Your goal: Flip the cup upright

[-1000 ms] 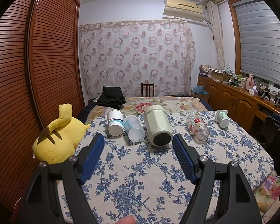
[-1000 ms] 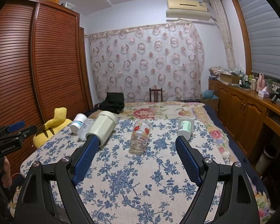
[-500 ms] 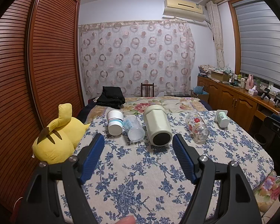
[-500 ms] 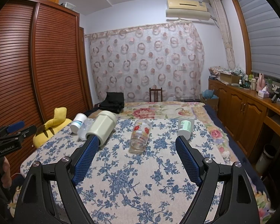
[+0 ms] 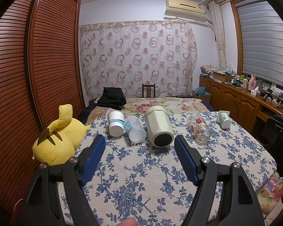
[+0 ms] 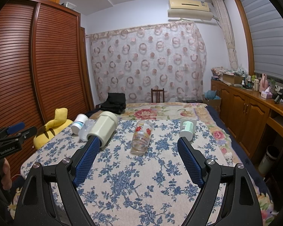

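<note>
Several cups lie on their sides in a row on a blue-flowered cloth (image 5: 134, 171): a white paper cup (image 5: 115, 123) (image 6: 78, 123), a clear plastic cup (image 5: 134, 130) (image 6: 84, 131), a big cream tumbler (image 5: 159, 129) (image 6: 104, 128), a flower-printed glass (image 5: 199, 128) (image 6: 142, 136) and a small white-green cup (image 5: 224, 119) (image 6: 187, 129). My left gripper (image 5: 139, 141) is open and empty, just short of the tumbler. My right gripper (image 6: 138, 143) is open and empty, just short of the glass.
A yellow plush toy (image 5: 56, 137) lies at the bed's left edge by the slatted wardrobe (image 5: 37, 66). A black bag (image 5: 112, 98) sits at the far end. A wooden cabinet (image 5: 235, 101) runs along the right wall. A bin (image 6: 269, 159) stands on the floor.
</note>
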